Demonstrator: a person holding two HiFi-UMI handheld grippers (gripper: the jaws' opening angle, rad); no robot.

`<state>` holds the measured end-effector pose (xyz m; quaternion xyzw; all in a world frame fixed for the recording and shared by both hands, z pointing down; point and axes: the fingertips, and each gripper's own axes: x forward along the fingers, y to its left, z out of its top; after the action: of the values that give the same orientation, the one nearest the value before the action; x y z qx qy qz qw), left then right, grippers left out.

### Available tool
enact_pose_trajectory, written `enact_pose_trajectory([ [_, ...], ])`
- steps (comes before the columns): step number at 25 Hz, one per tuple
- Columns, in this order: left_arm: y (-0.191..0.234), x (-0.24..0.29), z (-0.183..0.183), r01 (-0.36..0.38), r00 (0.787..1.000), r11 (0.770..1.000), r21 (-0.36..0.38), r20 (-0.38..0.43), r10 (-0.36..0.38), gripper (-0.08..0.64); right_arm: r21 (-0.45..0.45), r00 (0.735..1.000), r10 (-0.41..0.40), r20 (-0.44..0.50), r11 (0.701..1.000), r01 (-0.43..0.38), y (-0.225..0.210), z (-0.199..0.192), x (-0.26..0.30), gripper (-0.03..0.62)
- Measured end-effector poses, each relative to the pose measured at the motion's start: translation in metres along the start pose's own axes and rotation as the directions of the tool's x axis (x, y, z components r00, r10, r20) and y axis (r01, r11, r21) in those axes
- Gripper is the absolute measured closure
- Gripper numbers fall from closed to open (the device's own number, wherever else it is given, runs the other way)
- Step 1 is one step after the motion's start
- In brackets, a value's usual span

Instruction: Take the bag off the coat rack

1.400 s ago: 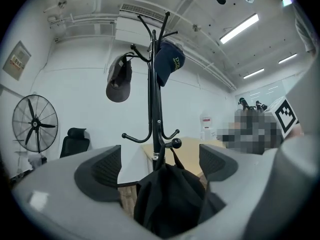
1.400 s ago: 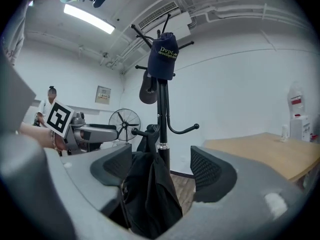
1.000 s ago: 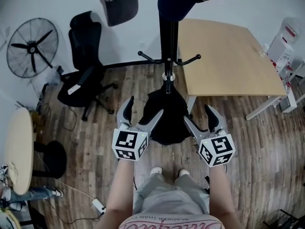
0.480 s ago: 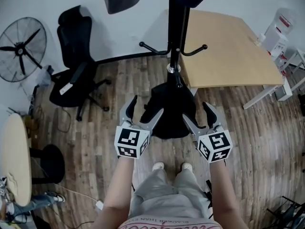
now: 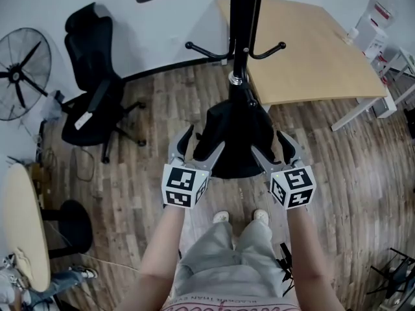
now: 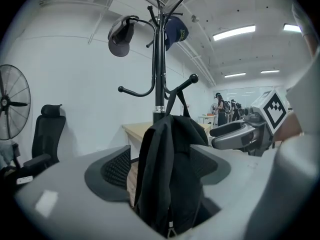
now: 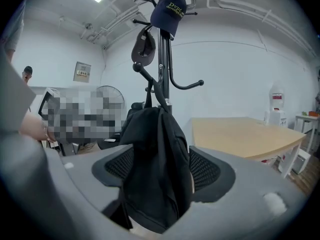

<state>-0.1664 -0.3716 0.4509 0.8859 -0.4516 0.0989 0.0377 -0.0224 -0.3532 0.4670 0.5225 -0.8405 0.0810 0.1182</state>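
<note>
Now we find the bag [image 5: 237, 125] hanging upright from the coat rack [image 5: 241, 18], inside left tongs [image 5: 204, 139] and right tongs [image 5: 268, 142] alike; both closing, neither gripping.

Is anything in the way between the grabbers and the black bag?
No, nothing visible is. The bag, hanging on the coat rack, sits right between the jaws of the left gripper and of the right gripper. Both pairs of jaws are closing on it.
</note>
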Motion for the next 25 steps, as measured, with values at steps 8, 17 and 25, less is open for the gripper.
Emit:
enact_pose_trajectory([
  [8, -0.001, 0.016, -0.024, 0.048, 0.998, 0.997, -0.052, -0.03, -0.05, 0.235, 0.018, 0.997, -0.032, -0.063, 0.999, 0.033, -0.011, -0.032, 0.014, 0.253],
  [17, 0.006, 0.033, -0.061, 0.051, 0.991, 0.998, -0.032, -0.124, -0.055, 0.249, 0.029, 0.995, -0.052, -0.084, 0.998, 0.055, -0.02, -0.059, 0.031, 0.264],
  [25, 0.011, 0.052, -0.068, 0.076, 0.99, 0.997, -0.009, -0.118, -0.077, 0.261, 0.005, 0.993, -0.069, -0.099, 0.998, 0.07, -0.032, -0.074, 0.048, 0.295],
])
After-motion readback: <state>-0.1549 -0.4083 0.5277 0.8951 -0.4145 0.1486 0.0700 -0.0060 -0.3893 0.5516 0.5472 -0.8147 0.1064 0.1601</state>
